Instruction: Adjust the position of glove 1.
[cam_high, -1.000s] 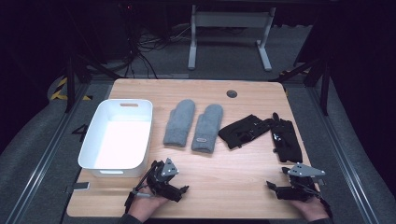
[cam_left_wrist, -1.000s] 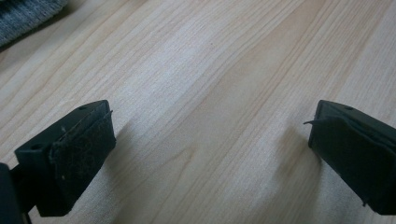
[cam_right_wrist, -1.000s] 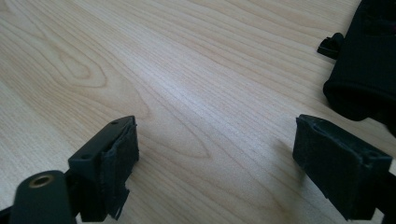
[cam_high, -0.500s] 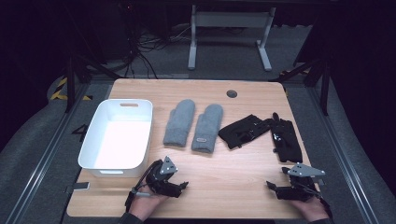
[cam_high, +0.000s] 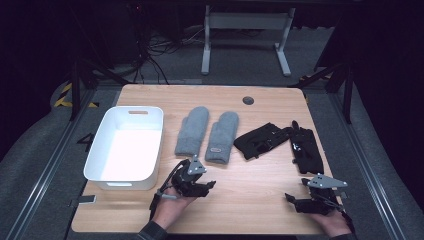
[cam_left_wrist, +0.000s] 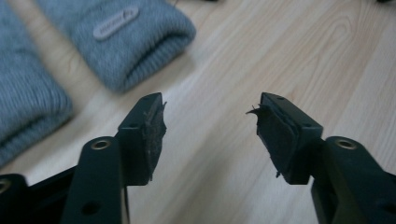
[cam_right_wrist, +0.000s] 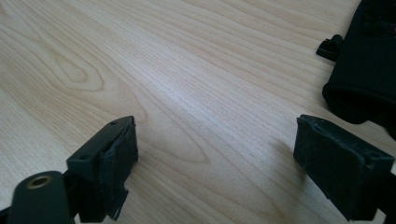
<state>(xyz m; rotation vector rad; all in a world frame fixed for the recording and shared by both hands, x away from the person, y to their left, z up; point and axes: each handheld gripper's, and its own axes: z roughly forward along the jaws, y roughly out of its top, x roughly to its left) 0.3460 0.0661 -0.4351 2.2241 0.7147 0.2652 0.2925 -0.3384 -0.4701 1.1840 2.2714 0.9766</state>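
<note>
- Your left tongs (cam_high: 206, 186) sit at the desk's (cam_high: 250, 200) near edge; the jaws have just been narrowing, nothing between them.
- Your right tongs (cam_high: 292, 200) gape wide, empty.
- The grey mittens (cam_high: 207, 132) lie at twelve o'clock of the left tongs, near them.
- The black gloves (cam_high: 280, 142) lie at twelve o'clock of the right tongs.

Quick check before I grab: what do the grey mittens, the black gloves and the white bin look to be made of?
Grey mittens: soft ribbed knit, probably wool or acrylic, matte and fuzzy at the cuff.
Black gloves: smooth dark fabric, likely synthetic; weave too dark to tell.
White bin: moulded plastic, slightly glossy, with rounded rim and handle slot.
</note>
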